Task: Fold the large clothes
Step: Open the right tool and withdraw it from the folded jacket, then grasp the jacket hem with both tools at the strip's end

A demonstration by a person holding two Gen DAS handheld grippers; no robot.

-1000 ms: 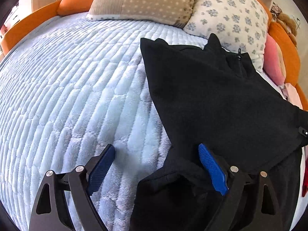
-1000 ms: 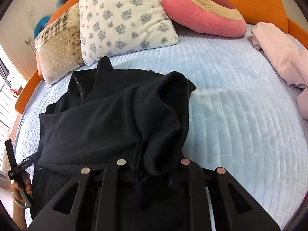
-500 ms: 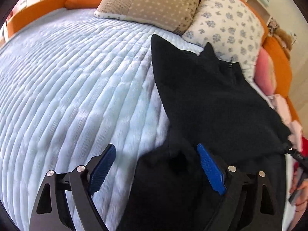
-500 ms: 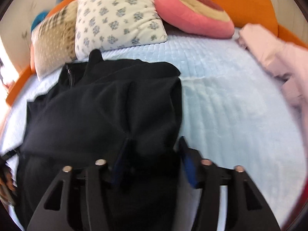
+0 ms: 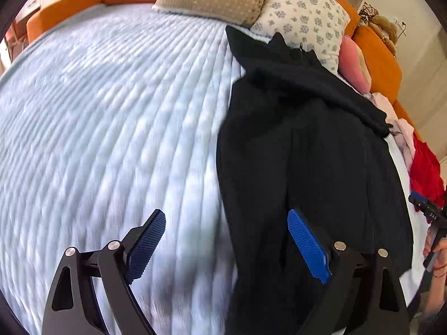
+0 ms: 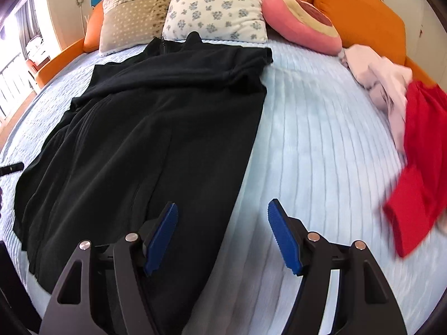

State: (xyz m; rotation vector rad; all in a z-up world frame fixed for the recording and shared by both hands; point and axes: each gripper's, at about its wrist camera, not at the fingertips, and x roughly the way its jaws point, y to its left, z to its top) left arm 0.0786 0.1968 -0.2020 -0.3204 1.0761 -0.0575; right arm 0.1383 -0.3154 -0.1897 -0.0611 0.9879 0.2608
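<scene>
Black zip fleece (image 6: 156, 128) lies on blue bedspread (image 6: 321, 139); L gripper (image 5: 226, 243) jaws wide, empty; R gripper (image 6: 223, 234) just opened, holding nothing.

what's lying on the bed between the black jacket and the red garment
Nothing: in the right wrist view only bare light blue bedspread separates the black jacket from the red garment. The pink clothes lie farther back.

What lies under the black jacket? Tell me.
The black jacket lies flat on the pale blue quilted bedspread, which shows all around it. Its collar end reaches the floral pillow. Whether anything else sits beneath the fabric cannot be seen.
</scene>
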